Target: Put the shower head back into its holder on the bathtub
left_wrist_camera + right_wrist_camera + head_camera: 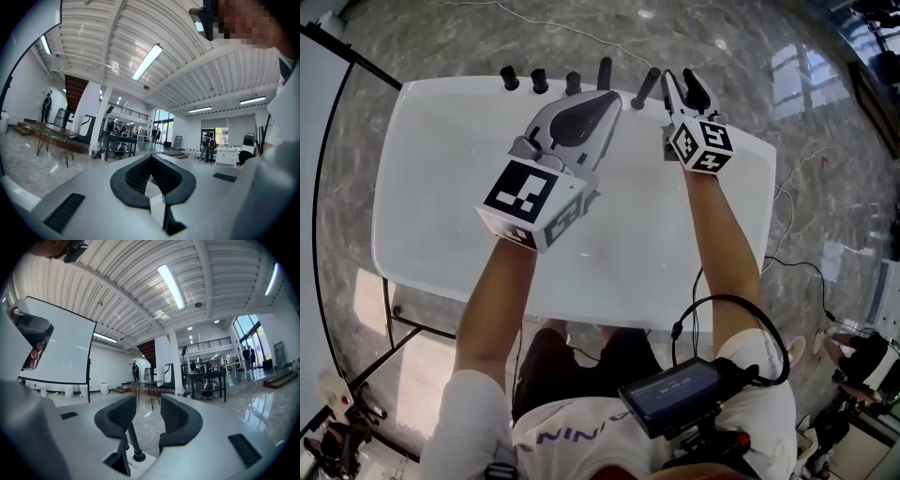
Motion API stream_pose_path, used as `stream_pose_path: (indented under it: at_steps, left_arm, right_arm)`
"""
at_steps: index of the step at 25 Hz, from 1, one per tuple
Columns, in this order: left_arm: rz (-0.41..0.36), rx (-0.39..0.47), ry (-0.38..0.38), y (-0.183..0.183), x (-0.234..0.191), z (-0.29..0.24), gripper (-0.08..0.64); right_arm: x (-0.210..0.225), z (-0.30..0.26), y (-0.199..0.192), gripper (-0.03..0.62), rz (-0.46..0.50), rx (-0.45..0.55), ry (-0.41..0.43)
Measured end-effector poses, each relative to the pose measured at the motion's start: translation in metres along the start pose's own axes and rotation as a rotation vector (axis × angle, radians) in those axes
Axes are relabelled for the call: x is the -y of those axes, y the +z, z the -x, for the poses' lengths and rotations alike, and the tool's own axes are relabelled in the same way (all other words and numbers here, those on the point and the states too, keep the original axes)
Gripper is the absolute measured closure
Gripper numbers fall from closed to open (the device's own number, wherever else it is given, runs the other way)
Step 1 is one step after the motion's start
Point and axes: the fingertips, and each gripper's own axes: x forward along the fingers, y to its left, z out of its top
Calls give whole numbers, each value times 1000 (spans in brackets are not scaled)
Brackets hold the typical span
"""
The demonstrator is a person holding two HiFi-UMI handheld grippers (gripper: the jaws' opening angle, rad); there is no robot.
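Black-padded jaws of left gripper [151, 158] pressed together, empty; right gripper [148, 405] jaws spread, empty

Five black fittings [573, 82] in a row at twelve o'clock on one white tub top [431, 187]. Two grippers: left gripper [609, 97] near centre, right gripper [682, 81] at one o'clock. Two marker cubes [530, 197], one per gripper. Two forearms [492, 300]. One screen [670, 394] at six o'clock.
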Motion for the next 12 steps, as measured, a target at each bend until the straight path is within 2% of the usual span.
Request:
stream_pose_path:
  at_steps: [5,9,12]
  left_arm:
    - [-28,4,-23,29,15,22,545]
    - [-55,-5,-40,40,21,43,544]
    - [-47,-9,-50,51,27,69,543]
  right_arm:
    - [-24,31,61,472,52,42,2]
    - [-41,64,97,512,41,73,-34]
    - [-66,97,120,536,29,80,-31]
